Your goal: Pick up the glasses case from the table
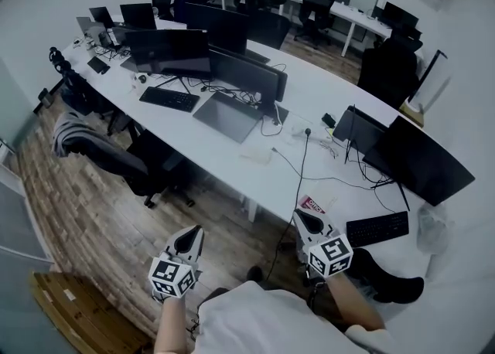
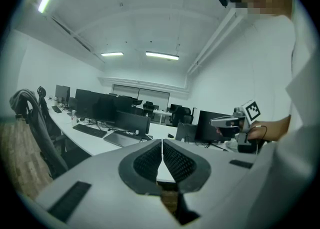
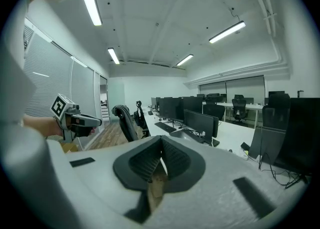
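Observation:
I cannot tell the glasses case for certain; a pale oblong object (image 1: 257, 151) lies on the long white table (image 1: 232, 167) beside a dark laptop (image 1: 227, 115). Both grippers hang over the wooden floor, short of the table's near edge. My left gripper (image 1: 192, 236) is shut, its ribbed pads (image 2: 150, 160) meeting with nothing between them. My right gripper (image 1: 300, 217) is also shut and empty, close to a red and white card (image 1: 313, 204) at the table's edge. Each gripper shows in the other's view: the right gripper (image 2: 215, 121) and the left gripper (image 3: 95, 120).
Monitors (image 1: 170, 49), keyboards (image 1: 169, 99) and cables cover the table. A black cable (image 1: 298, 182) hangs off its near edge. An office chair with a grey garment (image 1: 85, 140) stands at the left. A second keyboard (image 1: 377, 229) and monitor (image 1: 421, 161) sit at the right.

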Available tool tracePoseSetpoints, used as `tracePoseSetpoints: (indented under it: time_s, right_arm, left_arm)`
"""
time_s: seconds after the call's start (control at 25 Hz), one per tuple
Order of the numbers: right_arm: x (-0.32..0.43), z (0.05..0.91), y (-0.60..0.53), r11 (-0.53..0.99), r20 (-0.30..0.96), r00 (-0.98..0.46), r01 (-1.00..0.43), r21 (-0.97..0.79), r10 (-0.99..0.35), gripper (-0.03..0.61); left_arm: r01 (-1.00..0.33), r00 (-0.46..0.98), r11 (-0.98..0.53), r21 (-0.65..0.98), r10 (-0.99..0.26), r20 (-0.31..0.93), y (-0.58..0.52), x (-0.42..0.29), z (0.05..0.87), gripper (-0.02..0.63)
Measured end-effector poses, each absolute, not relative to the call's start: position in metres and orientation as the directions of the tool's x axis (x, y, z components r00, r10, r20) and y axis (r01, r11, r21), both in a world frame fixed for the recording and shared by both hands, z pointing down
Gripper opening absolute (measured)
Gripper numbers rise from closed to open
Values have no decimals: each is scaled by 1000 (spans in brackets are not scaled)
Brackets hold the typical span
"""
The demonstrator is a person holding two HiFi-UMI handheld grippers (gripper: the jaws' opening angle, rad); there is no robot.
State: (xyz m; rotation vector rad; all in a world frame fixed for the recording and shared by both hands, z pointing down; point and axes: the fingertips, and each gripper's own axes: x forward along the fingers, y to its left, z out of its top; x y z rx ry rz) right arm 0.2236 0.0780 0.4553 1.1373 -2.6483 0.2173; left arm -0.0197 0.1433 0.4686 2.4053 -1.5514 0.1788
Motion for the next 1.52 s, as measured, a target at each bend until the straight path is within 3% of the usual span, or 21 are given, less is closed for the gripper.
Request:
tracePoseSetpoints:
  time_s: [0.8, 1.52]
  right_arm:
    - [231, 481, -6, 666, 340, -647, -742, -74, -682, 2]
    - [169, 515, -118, 566, 428, -533, -822, -58, -730, 2]
  left_arm:
    - [-895, 445, -409, 180, -852, 277, 48, -3, 482, 11]
    - [-811, 585, -541, 224, -751, 304, -104, -70, 518, 11]
